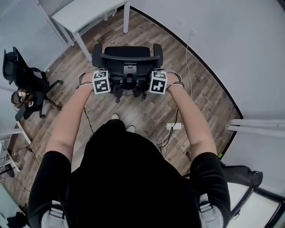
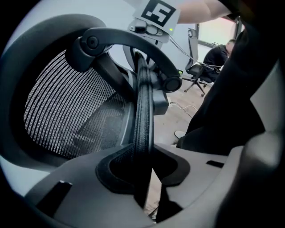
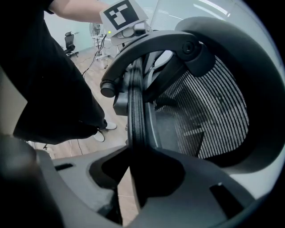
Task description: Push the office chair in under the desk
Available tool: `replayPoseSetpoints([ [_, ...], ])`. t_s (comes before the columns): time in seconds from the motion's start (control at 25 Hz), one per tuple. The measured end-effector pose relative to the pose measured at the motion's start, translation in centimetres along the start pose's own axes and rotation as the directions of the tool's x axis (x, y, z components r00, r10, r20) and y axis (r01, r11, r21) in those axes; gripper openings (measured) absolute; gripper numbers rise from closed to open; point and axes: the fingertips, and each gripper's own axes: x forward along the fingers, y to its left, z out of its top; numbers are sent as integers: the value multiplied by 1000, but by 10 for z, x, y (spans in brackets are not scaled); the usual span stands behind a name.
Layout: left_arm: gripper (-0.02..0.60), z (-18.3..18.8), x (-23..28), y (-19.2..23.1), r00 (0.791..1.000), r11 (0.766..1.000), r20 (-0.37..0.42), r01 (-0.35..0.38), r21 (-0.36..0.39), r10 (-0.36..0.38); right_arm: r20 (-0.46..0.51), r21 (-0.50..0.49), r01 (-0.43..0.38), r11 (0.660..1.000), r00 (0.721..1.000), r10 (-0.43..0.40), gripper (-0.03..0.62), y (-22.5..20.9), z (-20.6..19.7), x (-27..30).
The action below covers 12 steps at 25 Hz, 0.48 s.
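Note:
The black mesh office chair (image 1: 128,62) stands on the wood floor in front of me, its back toward me and its seat facing the white desk (image 1: 84,11) at the upper left. My left gripper (image 1: 101,82) is shut on the left part of the backrest's top edge (image 2: 143,116), which runs up between its jaws (image 2: 141,171). My right gripper (image 1: 158,82) is shut on the right part of that edge (image 3: 136,111), clamped the same way (image 3: 136,176). Both grippers point steeply down. The chair's base and wheels are mostly hidden below the backrest.
A second black chair (image 1: 24,80) stands at the left. A white power strip (image 1: 173,126) and cables lie on the floor by my right side. A grey wall (image 1: 231,44) curves along the right. Another chair (image 1: 240,173) stands at the lower right. A person (image 2: 218,55) sits far behind.

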Motion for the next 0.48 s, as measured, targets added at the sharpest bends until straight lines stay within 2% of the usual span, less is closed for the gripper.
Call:
replayPoseSetpoints([
  [0.32, 95, 15, 12, 37, 999, 999, -6, 41, -34, -41, -1, -16, 8, 1000, 1000, -8, 112, -39, -21, 5],
  [0.48, 94, 26, 20, 55, 999, 999, -11, 30, -42, -31, 6, -27, 3, 1000, 1000, -3, 114, -60, -35, 9],
])
